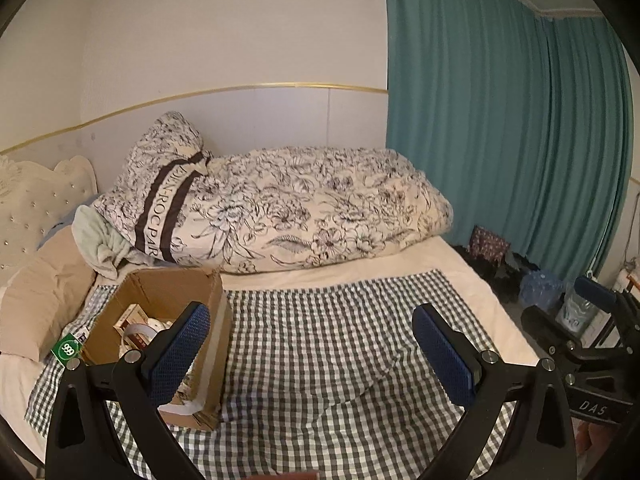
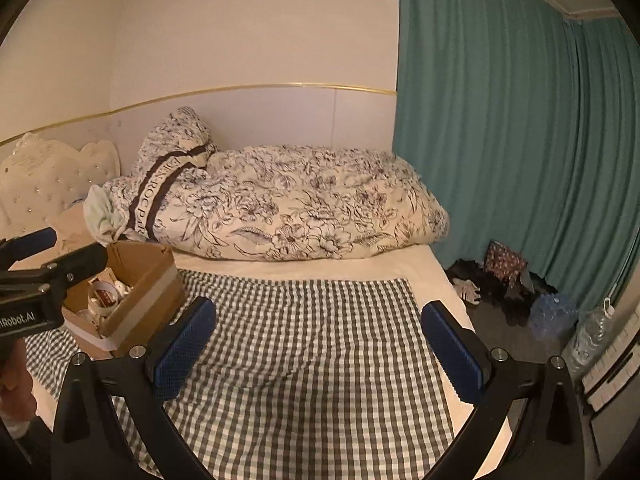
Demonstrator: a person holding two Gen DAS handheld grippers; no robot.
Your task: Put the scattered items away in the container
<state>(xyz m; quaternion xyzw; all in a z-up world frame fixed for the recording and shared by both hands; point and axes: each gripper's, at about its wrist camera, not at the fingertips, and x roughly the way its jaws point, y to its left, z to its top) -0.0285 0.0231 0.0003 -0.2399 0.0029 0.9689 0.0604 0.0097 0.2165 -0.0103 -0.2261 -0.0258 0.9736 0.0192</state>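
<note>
Cardboard box (image 1: 160,320) at the bed's left edge looks full; my wide, empty left hand-held gripper (image 1: 312,354) could tip it.

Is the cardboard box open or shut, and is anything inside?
Open. The cardboard box has its top flaps up, and a roll of tape and other small items show inside from both wrist views.

The box's (image 1: 160,300) contents were half hidden behind the left gripper's finger (image 1: 180,356); only a tape roll (image 1: 138,332) was identifiable, the rest too jumbled to tell. The green packet (image 1: 67,349) beside the box showed just one corner. Dark clutter (image 2: 500,292) below the curtain (image 2: 500,140) was unreadable.
</note>
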